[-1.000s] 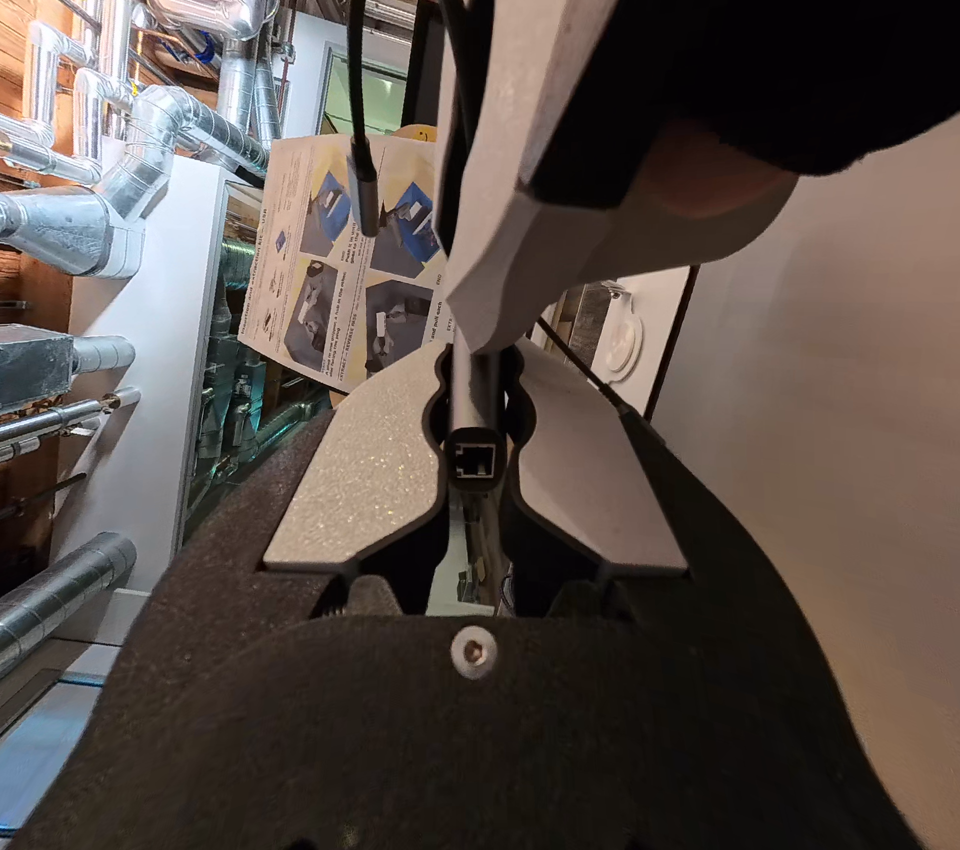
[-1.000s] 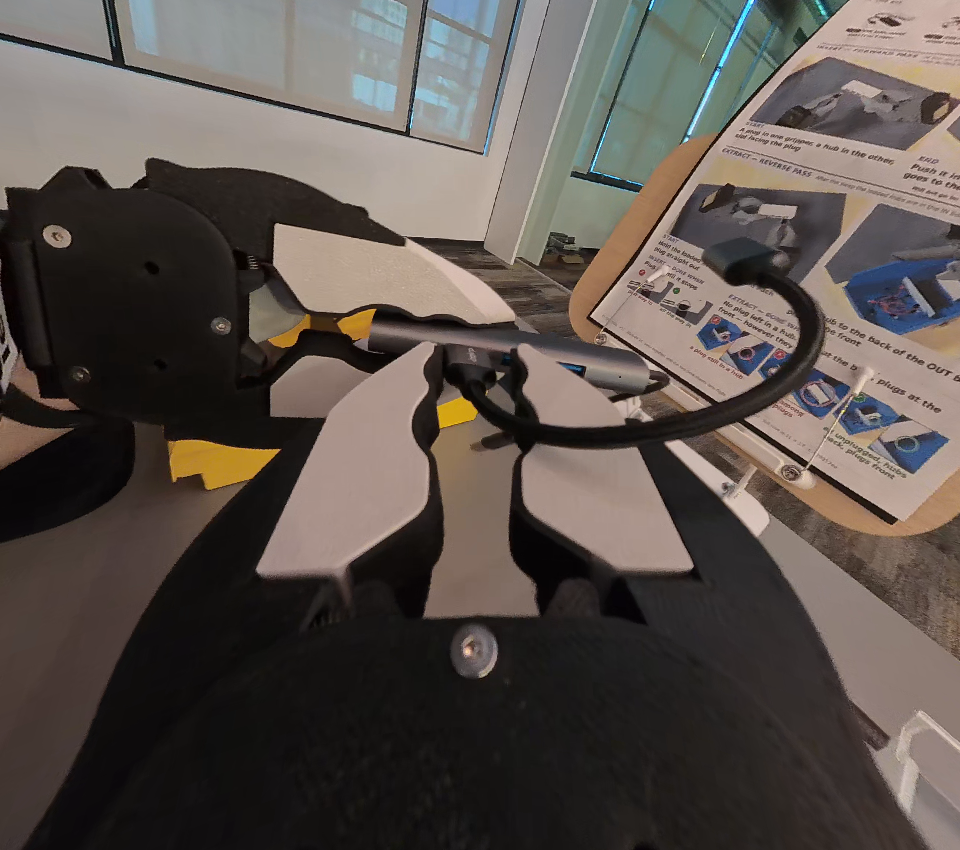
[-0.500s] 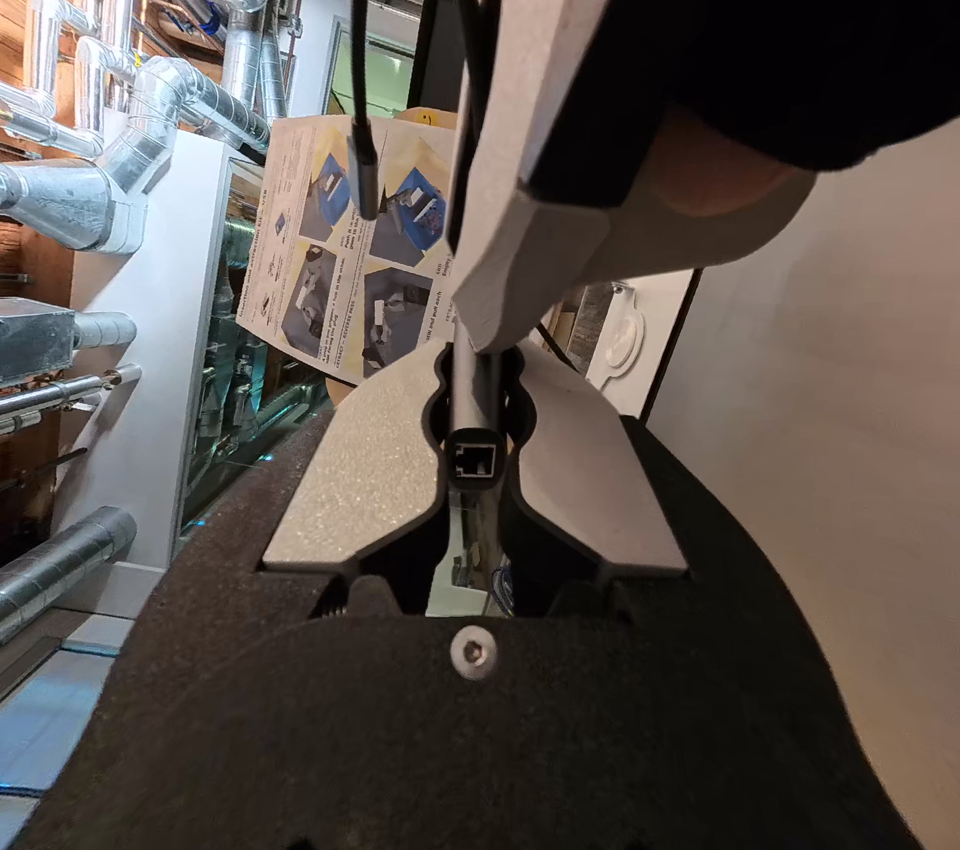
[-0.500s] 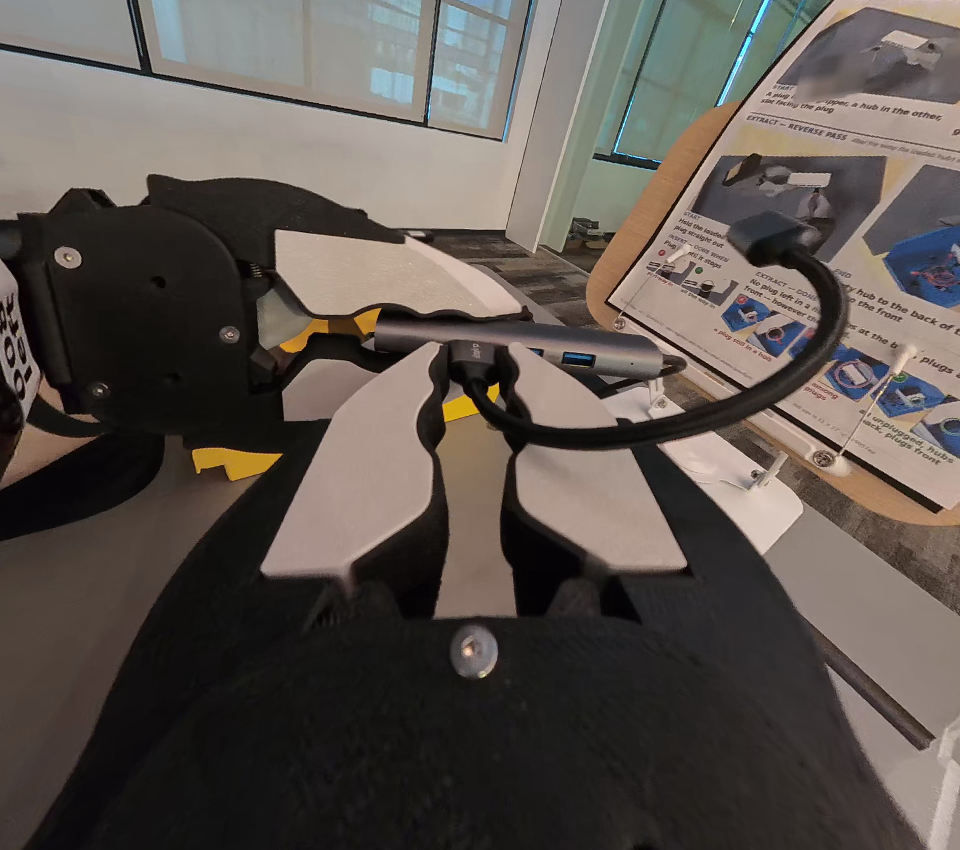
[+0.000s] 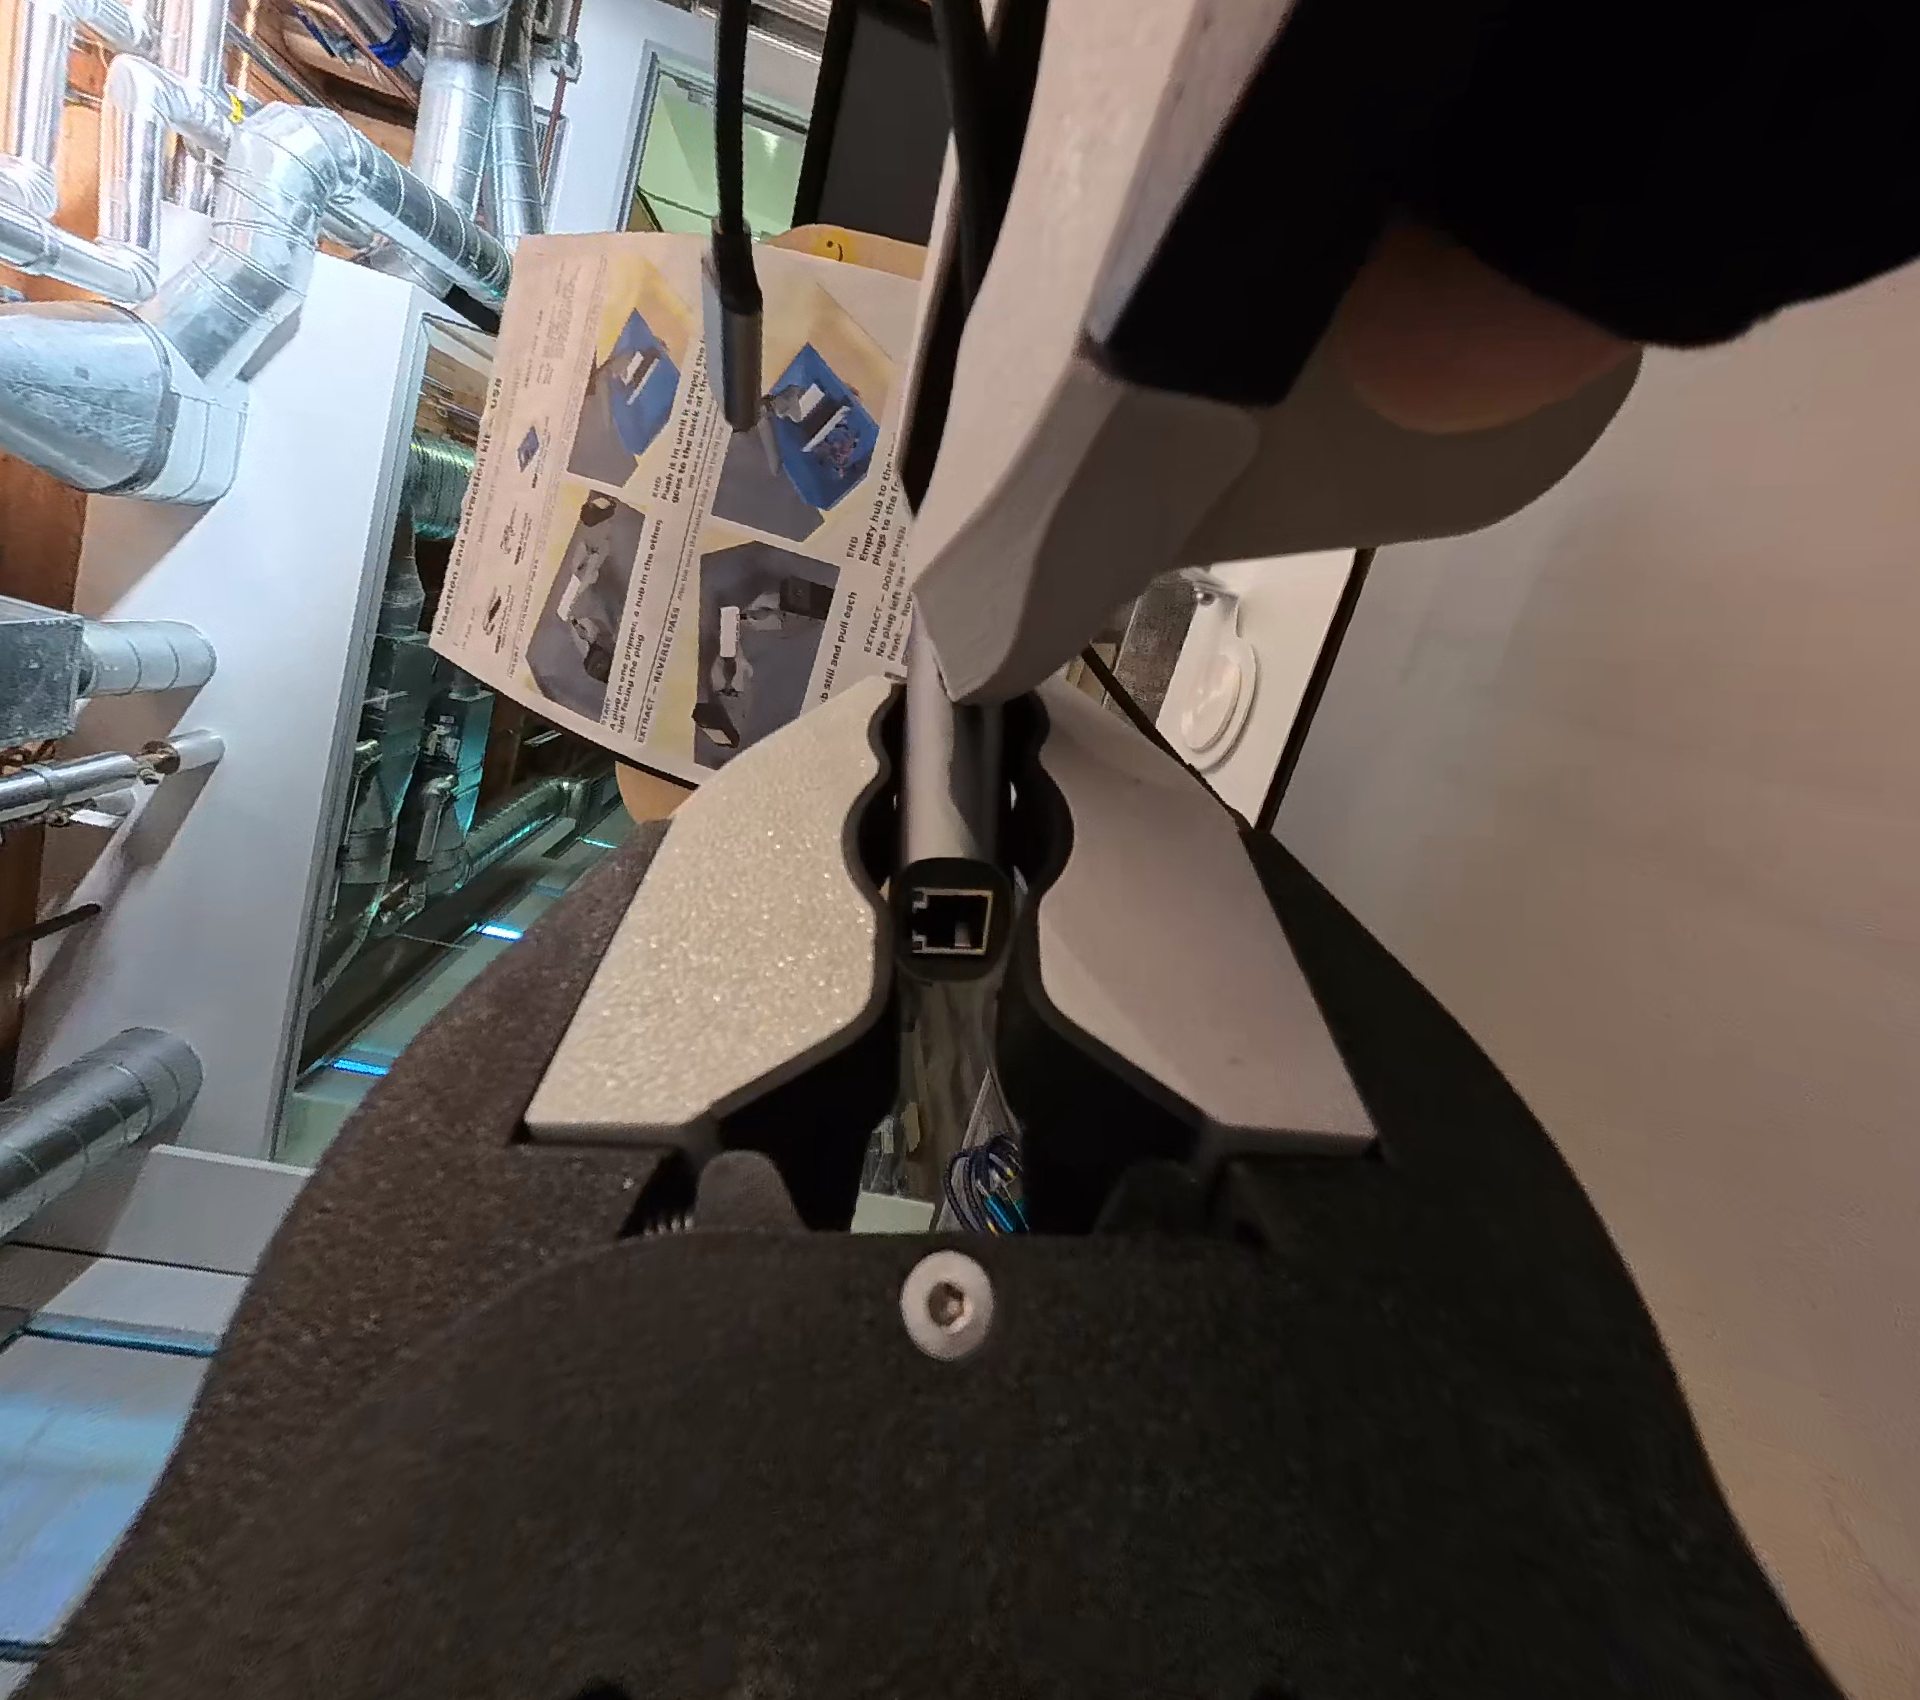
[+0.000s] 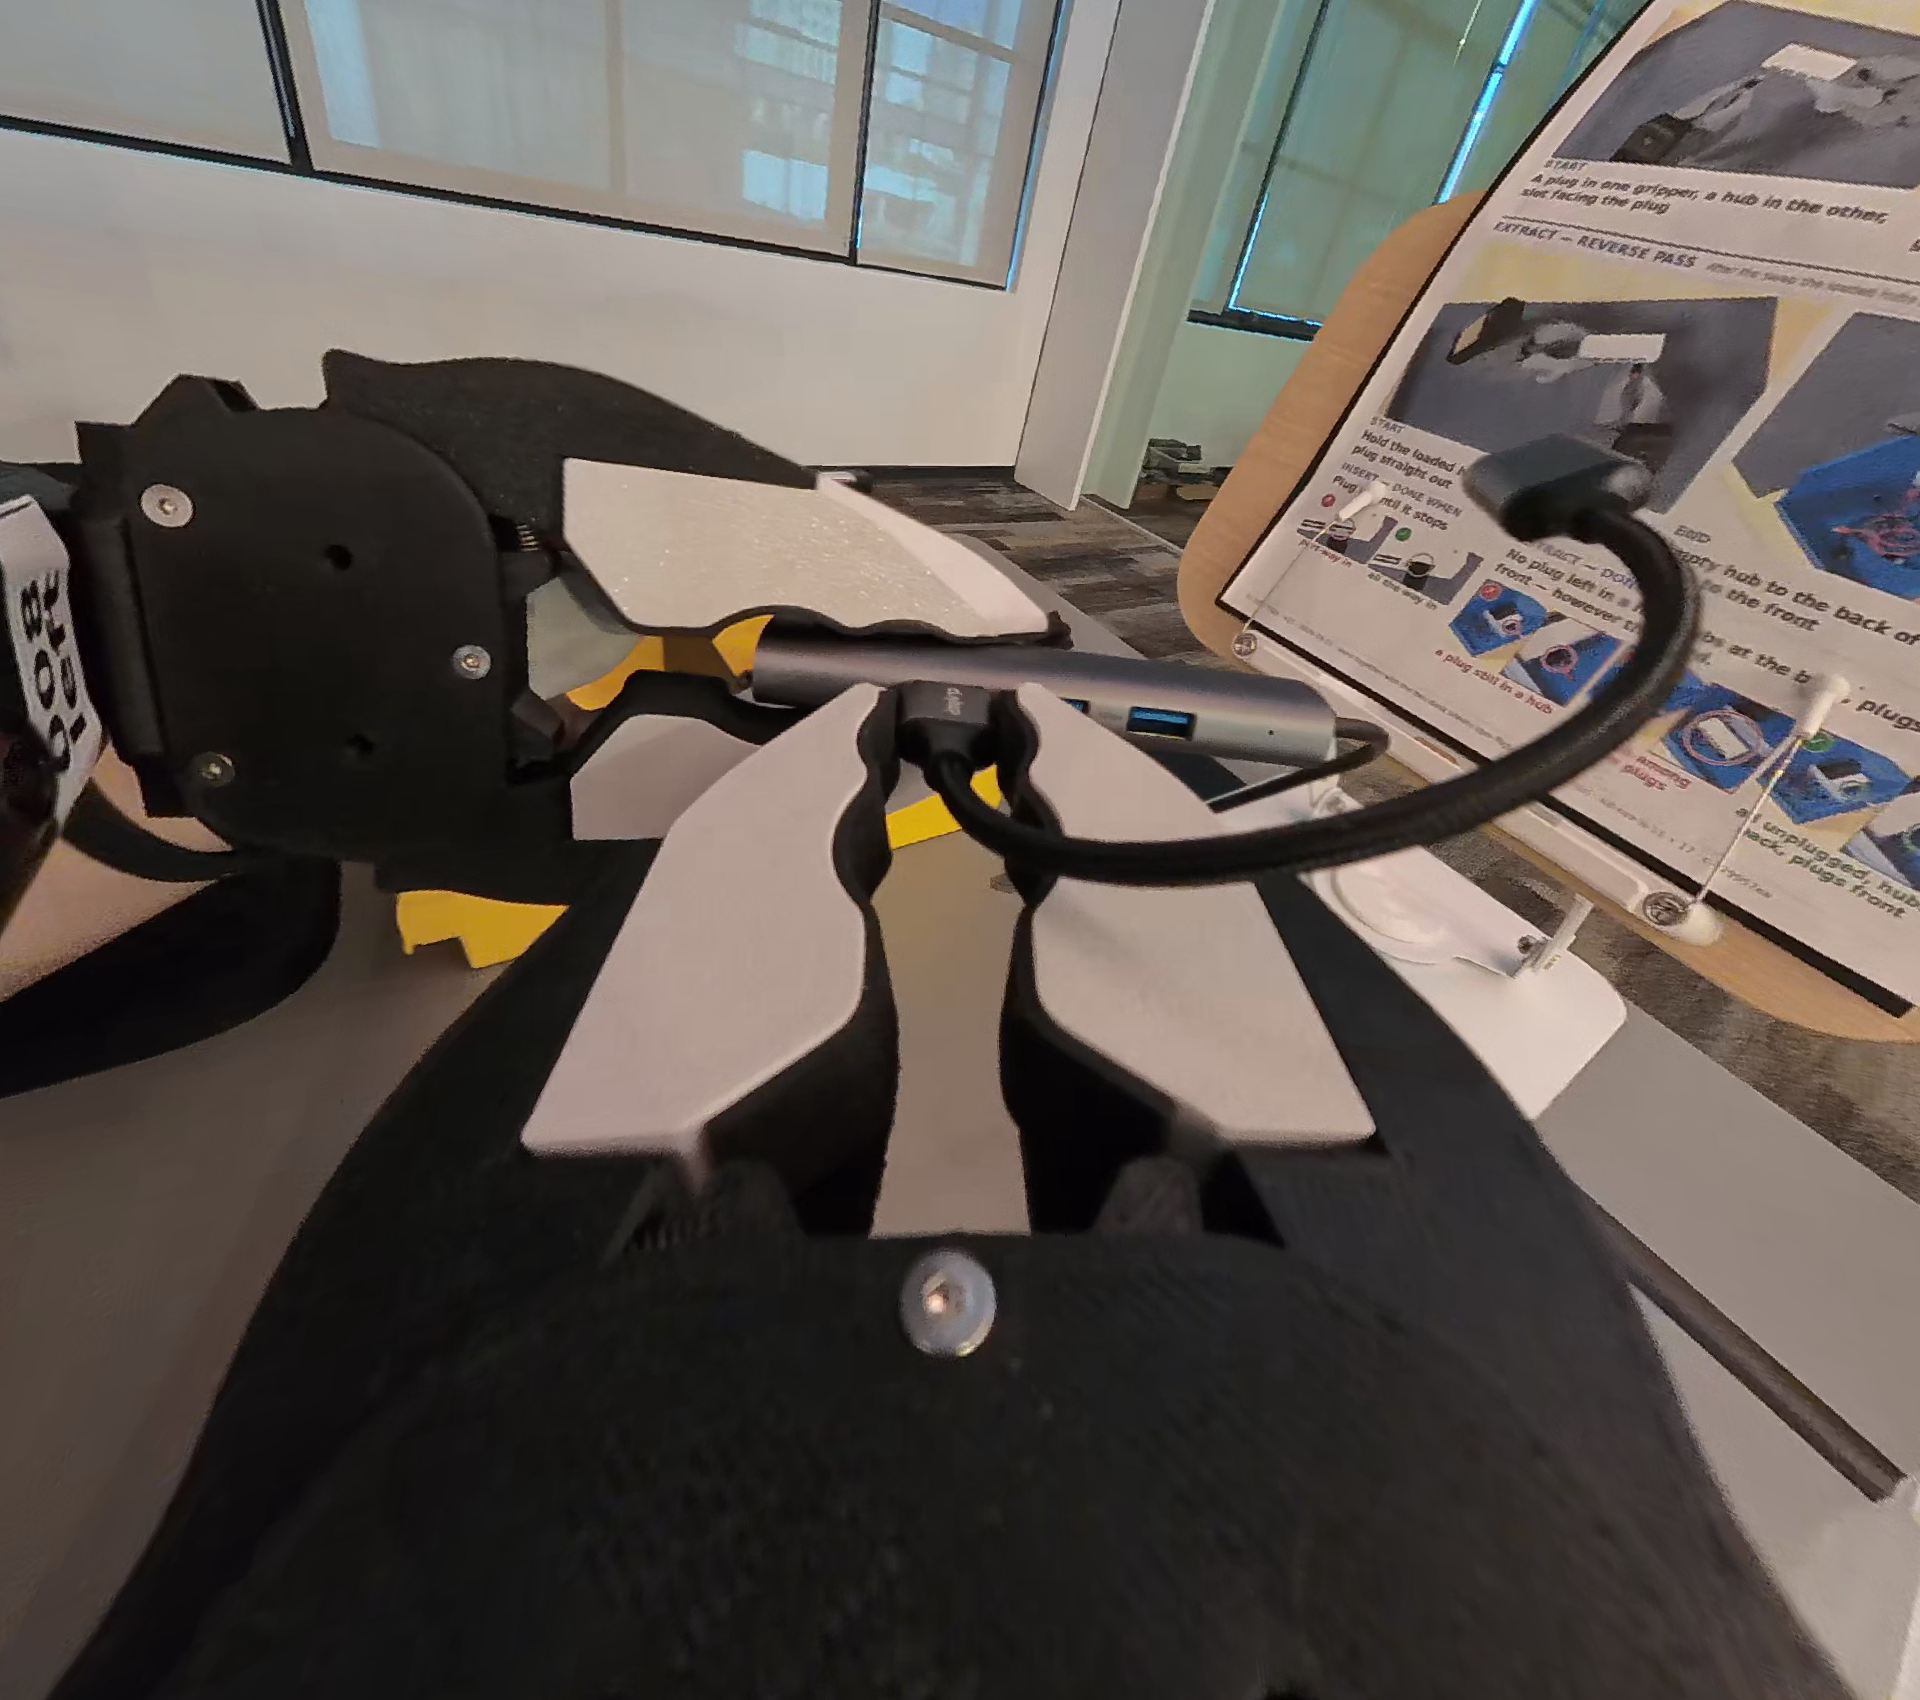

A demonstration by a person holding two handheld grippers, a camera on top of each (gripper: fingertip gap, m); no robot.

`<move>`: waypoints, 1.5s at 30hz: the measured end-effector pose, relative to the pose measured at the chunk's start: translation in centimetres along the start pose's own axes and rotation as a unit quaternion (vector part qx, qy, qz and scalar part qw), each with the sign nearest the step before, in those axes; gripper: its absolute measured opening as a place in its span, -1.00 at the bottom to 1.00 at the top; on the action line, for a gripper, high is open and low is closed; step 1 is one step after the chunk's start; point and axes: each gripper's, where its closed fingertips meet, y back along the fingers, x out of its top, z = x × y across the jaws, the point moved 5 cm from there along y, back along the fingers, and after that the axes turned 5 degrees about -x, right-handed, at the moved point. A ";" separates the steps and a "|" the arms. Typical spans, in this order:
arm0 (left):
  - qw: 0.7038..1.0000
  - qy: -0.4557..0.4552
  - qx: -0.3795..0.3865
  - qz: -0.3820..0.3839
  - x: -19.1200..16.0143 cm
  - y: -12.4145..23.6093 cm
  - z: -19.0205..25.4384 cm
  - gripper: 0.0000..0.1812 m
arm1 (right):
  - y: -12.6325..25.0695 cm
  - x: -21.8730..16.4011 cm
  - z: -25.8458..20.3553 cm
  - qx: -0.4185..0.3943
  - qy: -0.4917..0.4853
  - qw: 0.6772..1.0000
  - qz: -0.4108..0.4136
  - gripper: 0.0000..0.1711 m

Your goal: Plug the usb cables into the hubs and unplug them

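My left gripper is shut on a slim grey USB hub, seen end-on with its square port facing the camera. In the right wrist view the left gripper holds the hub level above the table. My right gripper is shut on a black USB plug that sits against the hub's side, beside a blue port. I cannot tell how deep it sits. The black cable loops right to its free connector. The right gripper's fingers reach in from above in the left wrist view.
An instruction poster on a wooden board stands at the right on a white base. It also shows in the left wrist view. A yellow piece lies on the grey table. Silver pipes fill the left background. My two grippers' fingertips are within a few centimetres of each other.
Both grips are unchanged, and the plug stays at the hub's side. The two grippers have shifted slightly together, so the poster has drifted right in the right wrist view.
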 end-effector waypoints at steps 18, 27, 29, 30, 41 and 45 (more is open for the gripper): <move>0.999 -0.003 0.029 0.022 0.4 0.4 0.0 -0.80 | 0.3 0.4 0.0 0.033 -0.028 0.999 -0.007 -0.78; 1.000 -0.006 0.000 0.011 0.1 0.0 0.7 -0.81 | 0.0 -0.4 0.4 0.059 -0.054 0.997 -0.023 -0.78; 1.000 -0.001 -0.005 0.018 0.1 0.1 0.6 -0.81 | 0.1 -0.3 0.4 0.065 -0.055 0.996 -0.022 -0.78; 1.000 -0.005 -0.003 0.019 0.2 0.2 0.5 -0.81 | 0.1 -0.2 0.4 0.071 -0.060 0.996 -0.021 -0.78; 1.000 0.001 0.015 0.000 0.3 0.1 0.4 -0.81 | 0.2 0.0 0.2 0.035 -0.023 0.999 -0.022 -0.78; 1.000 0.004 0.013 -0.001 0.3 0.1 0.3 -0.81 | 0.1 0.0 0.1 0.017 -0.019 0.999 -0.024 -0.78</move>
